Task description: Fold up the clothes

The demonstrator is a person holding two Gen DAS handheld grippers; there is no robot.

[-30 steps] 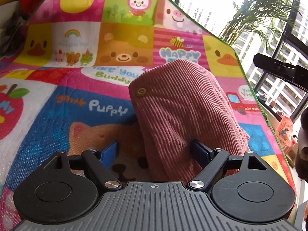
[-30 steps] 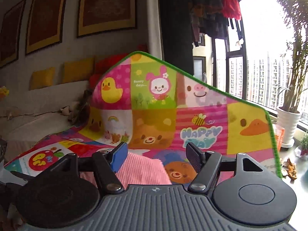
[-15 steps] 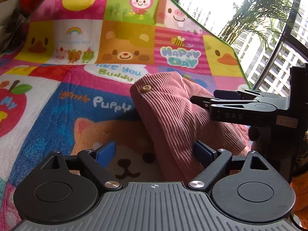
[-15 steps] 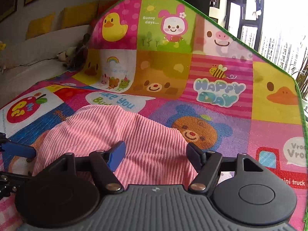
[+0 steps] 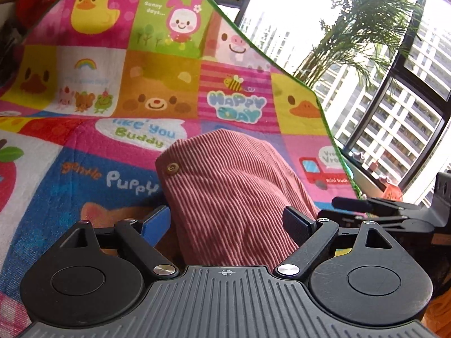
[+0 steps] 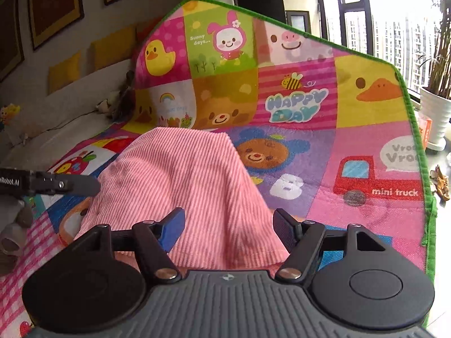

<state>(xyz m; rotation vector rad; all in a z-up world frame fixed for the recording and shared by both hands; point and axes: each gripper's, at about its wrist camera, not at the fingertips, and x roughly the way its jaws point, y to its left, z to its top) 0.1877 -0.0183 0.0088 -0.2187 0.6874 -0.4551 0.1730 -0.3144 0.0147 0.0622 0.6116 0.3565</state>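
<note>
A pink corduroy garment with a brown button lies folded in a mound on the cartoon play mat. My left gripper is open, its jaws on either side of the garment's near end. In the right wrist view the same garment lies between the open jaws of my right gripper. The right gripper also shows at the right edge of the left wrist view. The left gripper shows at the left edge of the right wrist view.
The mat runs up a backrest and ends at a green border on the right. A potted palm and tall windows stand beyond it. A white planter sits on the floor at right. A sofa with yellow cushions lies left.
The right gripper has drawn back from over the garment to its near end. The left gripper has moved in closer, so the garment lies between its jaws. The garment looks more compact.
</note>
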